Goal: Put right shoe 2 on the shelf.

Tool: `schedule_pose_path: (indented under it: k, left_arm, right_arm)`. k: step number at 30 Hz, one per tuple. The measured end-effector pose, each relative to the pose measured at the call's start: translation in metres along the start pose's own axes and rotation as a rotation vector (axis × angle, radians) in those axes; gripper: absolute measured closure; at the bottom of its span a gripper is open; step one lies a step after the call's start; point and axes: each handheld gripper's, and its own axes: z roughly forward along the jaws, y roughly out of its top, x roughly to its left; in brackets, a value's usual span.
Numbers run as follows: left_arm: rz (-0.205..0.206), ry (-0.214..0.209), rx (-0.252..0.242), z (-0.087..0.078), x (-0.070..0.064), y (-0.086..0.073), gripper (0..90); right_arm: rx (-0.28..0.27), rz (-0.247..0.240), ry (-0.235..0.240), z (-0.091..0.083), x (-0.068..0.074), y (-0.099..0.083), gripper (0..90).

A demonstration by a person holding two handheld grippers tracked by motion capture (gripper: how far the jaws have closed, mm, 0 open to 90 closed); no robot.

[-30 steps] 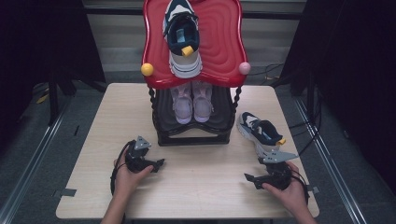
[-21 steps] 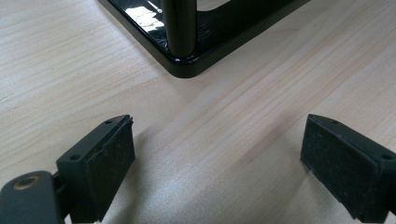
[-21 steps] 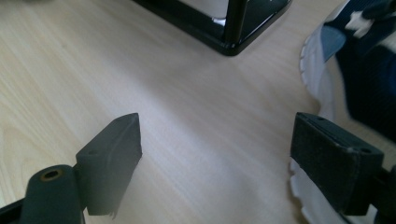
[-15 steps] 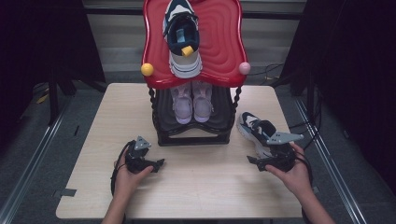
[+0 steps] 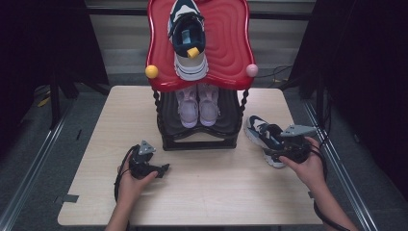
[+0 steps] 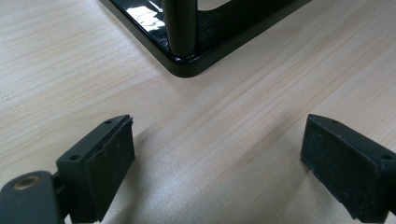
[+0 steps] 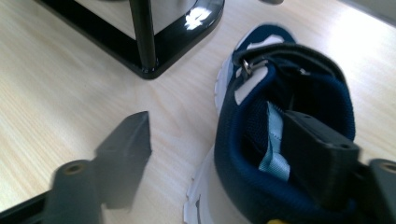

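Note:
A navy and white shoe [image 5: 262, 134] lies on the table right of the black rack [image 5: 199, 142]. My right gripper [image 5: 278, 153] is at its heel, open: in the right gripper view one jaw sits inside the shoe's [image 7: 280, 93] opening and the other outside, with the padded collar between them, and the gripper [image 7: 222, 135] is not closed on it. My left gripper [image 5: 163, 169] rests open on the table left of centre; in its own view the left gripper [image 6: 215, 144] has bare wood between its jaws and faces the rack's base corner [image 6: 187, 60].
The rack's red wavy top shelf [image 5: 231, 53] carries a matching navy and white shoe [image 5: 188, 43]. A pair of pale lilac shoes [image 5: 197, 107] stands on the lower shelf. Dark curtains flank the wooden table [image 5: 207, 192].
My right gripper has moved away from the table's front edge up to the navy shoe, and one jaw has entered its opening. The left gripper has stayed put.

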Motion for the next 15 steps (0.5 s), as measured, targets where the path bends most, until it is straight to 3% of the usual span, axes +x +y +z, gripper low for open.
schedule_pose_path:
  k: [4, 8, 15]
  left_arm:
    - [0.0, 0.0, 0.0, 0.0, 0.0, 0.0, 9.2]
    - [-0.001, 0.0, 0.0, 0.0, 0.0, 0.0, 9.2]
    - [-0.001, 0.0, 0.0, 0.0, 0.0, 0.0, 9.2]
  right_arm:
    - [0.01, -0.015, 0.0, 0.002, 0.001, -0.002, 28.4]
    - [0.01, -0.013, 0.028, 0.004, 0.005, -0.001, 36.8]
    - [-0.014, -0.022, 0.056, 0.005, 0.02, 0.004, 37.6]
